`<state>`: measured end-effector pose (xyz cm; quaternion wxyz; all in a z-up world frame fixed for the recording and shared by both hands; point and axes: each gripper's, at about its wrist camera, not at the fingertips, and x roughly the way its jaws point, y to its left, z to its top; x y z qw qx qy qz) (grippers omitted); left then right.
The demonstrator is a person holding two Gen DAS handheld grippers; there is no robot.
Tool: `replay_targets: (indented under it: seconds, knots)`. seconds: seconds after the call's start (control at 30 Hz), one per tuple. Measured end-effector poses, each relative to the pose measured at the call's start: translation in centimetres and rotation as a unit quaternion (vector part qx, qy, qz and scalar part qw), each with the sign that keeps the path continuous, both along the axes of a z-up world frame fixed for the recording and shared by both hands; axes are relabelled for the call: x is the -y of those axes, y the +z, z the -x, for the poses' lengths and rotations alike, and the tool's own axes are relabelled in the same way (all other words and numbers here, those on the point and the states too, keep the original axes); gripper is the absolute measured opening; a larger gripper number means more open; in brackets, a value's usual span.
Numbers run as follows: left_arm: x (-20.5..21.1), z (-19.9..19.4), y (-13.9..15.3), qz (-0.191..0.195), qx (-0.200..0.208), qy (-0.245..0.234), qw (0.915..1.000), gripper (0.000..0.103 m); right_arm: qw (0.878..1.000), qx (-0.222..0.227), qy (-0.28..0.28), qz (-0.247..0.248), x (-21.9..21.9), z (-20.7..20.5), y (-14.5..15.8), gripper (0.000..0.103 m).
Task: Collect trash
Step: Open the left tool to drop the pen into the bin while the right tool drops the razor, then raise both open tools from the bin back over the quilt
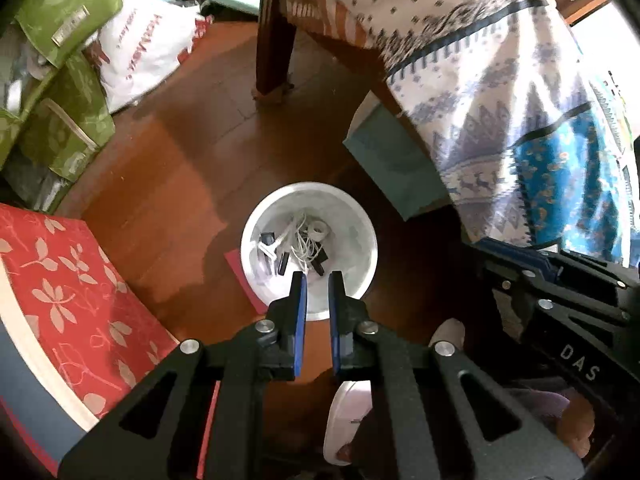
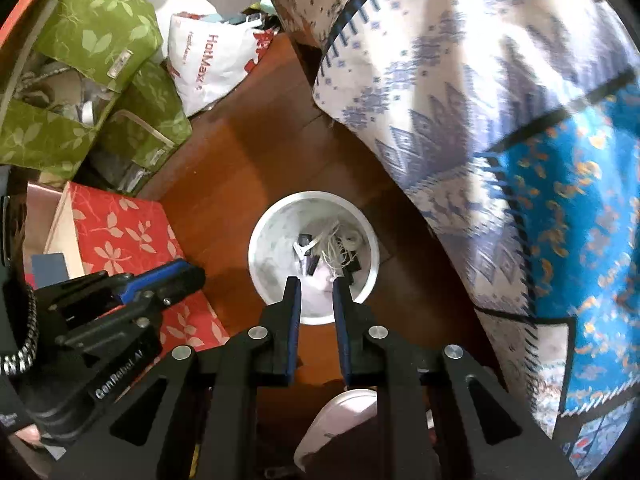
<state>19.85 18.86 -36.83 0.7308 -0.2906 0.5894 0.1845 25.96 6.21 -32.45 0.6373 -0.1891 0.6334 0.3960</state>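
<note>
A white bin point(image 1: 309, 250) point(image 2: 313, 257) is stood on the wooden floor point(image 1: 168, 184) point(image 2: 248, 160), and the trash point(image 1: 294, 245) point(image 2: 328, 250) is seen lying at its bottom: white string, a small white roll and several dark bits, all tangled together. Both tongs are held above the bin, pointing down into it. The left gripper point(image 1: 317, 280) is seen over the near rim of the bin, its fingers slightly spread with a narrow gap between them, and nothing is pinched. The right gripper point(image 2: 316, 284) is likewise held over the near rim, its fingers parted and empty. The trash lies just beyond and below both sets of fingertips, apart from them. Left of the bin, a red box with a leaf print point(image 1: 68, 292) point(image 2: 120, 232) is found, with green leaf-print bags point(image 1: 60, 80) point(image 2: 92, 80) beyond it and a white shopping bag point(image 1: 148, 48) point(image 2: 208, 64) further off. Right of the bin, a patterned cloth point(image 1: 480, 100) point(image 2: 480, 120) is hung down. A dark table leg point(image 1: 274, 36) is seen beyond the bin. A pale slipper point(image 1: 346, 420) point(image 2: 336, 428) is visible below the bin, near the grippers' bases.
</note>
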Motion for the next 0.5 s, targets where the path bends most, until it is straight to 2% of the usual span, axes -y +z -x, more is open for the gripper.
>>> replay_targets:
  seconds: [0.27, 0.5]
  knots:
    - [1.7, 1.2, 6.9, -0.053, 0.060, -0.002, 0.9968, 0.009, 0.996, 0.069, -0.008, -0.059, 3.3, 0.5, 6.9, 0.015]
    - [4.3, 2.0, 13.7, -0.105, 0.121, -0.011, 0.9869, 0.016, 0.981, 0.150, -0.018, -0.118, 6.9, 1.7, 13.7, 0.015]
